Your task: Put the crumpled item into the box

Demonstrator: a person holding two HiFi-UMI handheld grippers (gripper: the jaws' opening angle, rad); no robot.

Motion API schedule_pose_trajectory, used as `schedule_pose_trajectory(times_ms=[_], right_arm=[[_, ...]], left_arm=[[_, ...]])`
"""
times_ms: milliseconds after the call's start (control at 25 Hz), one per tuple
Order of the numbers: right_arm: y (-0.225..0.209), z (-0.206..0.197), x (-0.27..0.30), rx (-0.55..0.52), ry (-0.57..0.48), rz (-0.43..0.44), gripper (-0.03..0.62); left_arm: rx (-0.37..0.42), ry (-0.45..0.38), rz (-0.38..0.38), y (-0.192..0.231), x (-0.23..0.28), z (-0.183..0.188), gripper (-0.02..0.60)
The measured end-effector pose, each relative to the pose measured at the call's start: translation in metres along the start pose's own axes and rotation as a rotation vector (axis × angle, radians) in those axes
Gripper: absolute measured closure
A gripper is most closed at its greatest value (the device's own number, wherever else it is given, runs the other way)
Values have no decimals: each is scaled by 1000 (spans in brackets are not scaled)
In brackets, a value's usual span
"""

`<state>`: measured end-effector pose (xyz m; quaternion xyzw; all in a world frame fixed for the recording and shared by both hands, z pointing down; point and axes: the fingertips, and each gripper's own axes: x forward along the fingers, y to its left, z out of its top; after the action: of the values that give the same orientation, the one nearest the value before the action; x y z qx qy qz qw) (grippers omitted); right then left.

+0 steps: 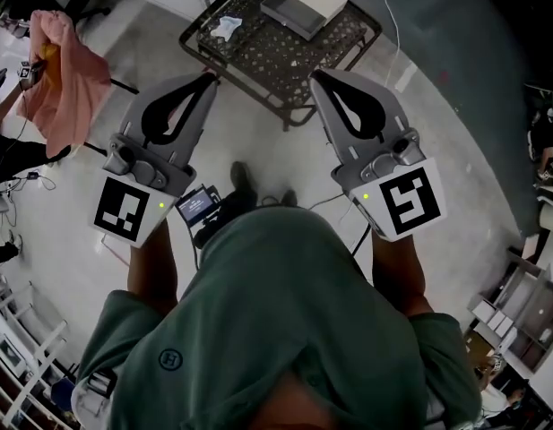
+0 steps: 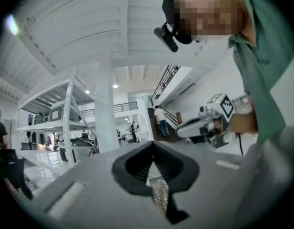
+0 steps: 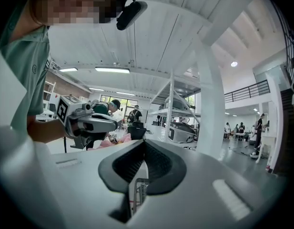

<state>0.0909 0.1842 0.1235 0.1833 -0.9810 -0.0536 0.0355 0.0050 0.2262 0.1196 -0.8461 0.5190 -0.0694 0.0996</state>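
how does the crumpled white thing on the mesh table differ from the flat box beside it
The crumpled white item is small and shapeless; the flat pale rectangular box is larger, straight-edged. The item lies left, the box right. Both rest apart on the dark mesh table.

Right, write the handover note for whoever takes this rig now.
Left gripper: shut, empty, held near the table's front edge.
Right gripper: shut, empty, beside the left one.
Crumpled item: lies on the table, left of the box and apart from it.
Done: nothing yet; the item is untouched.
Left: open a gripper, pick up the item, carry it right and drop it into the box.
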Motion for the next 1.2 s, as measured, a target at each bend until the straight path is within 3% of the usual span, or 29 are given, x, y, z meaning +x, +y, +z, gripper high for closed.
schedule_pose_trajectory(times_ms=[440,840,1000,1200], right_arm=[[-18,4,105,-55,-14,-73,588],[-41,7,152,-85,69,-69,588],[-73,-6,159,-85,76,-39,588],[-120,-17,164,-53,34,49,588]], left_arm=[[-4,-70,-55,114,9,-32,578],[-14,-50,-83,168,30,-38,578],[-32,-16,-60,172,61,-49,578],[-23,31,34,178,110,-57,578]])
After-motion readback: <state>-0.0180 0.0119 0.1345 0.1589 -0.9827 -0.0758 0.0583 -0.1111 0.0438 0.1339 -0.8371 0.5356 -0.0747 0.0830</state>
